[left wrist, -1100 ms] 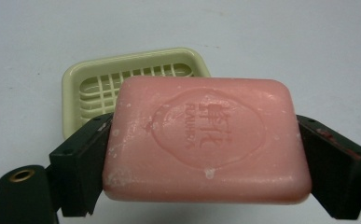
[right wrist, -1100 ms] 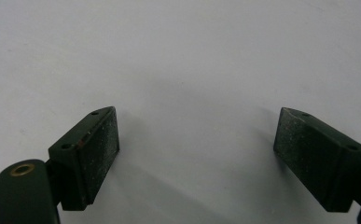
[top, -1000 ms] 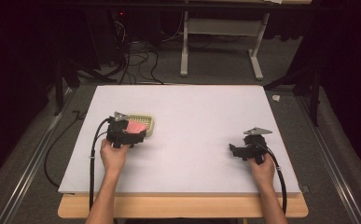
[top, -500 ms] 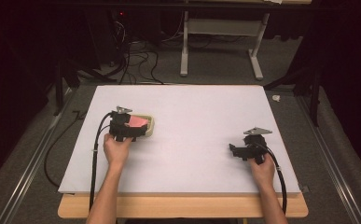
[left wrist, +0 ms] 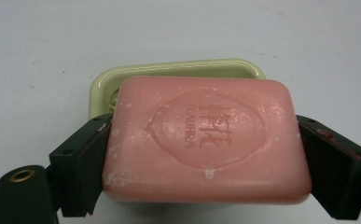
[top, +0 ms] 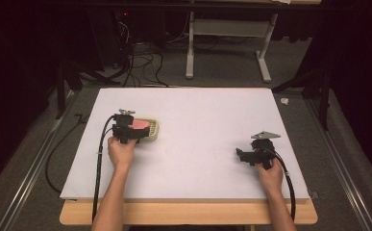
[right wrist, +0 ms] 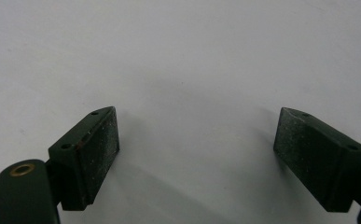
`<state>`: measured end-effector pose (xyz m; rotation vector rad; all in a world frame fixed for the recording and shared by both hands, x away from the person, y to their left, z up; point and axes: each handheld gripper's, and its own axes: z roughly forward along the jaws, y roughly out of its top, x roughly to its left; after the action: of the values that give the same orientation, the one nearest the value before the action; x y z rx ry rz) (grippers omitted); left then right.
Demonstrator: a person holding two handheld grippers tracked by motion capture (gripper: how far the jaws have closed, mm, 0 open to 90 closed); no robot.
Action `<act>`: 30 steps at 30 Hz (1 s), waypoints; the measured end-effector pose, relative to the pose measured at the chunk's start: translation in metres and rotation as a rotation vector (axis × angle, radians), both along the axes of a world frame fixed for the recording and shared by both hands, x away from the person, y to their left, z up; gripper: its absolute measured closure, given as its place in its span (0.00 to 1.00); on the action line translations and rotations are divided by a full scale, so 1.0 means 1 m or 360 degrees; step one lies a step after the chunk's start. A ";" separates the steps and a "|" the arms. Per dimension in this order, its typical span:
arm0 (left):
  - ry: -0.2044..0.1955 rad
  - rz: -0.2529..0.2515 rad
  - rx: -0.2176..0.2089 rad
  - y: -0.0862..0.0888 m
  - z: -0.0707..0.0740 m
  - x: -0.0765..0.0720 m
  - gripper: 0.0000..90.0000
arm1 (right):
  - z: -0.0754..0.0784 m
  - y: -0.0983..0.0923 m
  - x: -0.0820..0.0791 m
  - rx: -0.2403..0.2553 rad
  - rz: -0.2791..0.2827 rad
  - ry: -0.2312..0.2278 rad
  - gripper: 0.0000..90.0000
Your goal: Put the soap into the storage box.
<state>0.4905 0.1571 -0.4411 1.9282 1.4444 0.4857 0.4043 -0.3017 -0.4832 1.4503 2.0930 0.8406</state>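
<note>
A pink bar of soap [left wrist: 206, 140] with an embossed stamp is clamped between the jaws of my left gripper [left wrist: 201, 158], just above a pale yellow-green soap dish [left wrist: 169, 72]. From the high view the left gripper [top: 126, 132] holds the soap [top: 140, 126] over the dish [top: 153, 131] at the left of the white table. My right gripper [top: 243, 155] rests on the right side of the table, and its jaws [right wrist: 197, 149] stand wide apart over bare white surface.
The white board [top: 198, 120] lies on a wooden table whose front edge [top: 188, 214] shows below it. Cables [top: 99, 163] trail from both grippers toward the person. A desk frame [top: 227, 43] and loose wires stand on the floor beyond the table.
My left gripper has moved a little up the table over the dish with the soap in it. The right gripper has stayed where it was.
</note>
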 end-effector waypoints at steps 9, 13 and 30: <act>0.0036 0.0006 0.0068 -0.007 -0.005 0.011 0.15 | 0.000 0.000 0.000 0.0000 0.0000 -0.0002 0.16; 0.0050 0.0021 0.0048 -0.008 -0.008 0.016 0.15 | 0.000 0.000 0.000 0.0001 -0.0001 0.0000 0.16; 0.0084 0.0061 0.0046 -0.009 -0.018 0.023 0.15 | 0.000 0.000 0.000 0.0000 0.0001 -0.0002 0.16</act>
<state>0.5133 0.1486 -0.4590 1.9525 1.5180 0.4791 0.4044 -0.3018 -0.4832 1.4490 2.0926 0.8414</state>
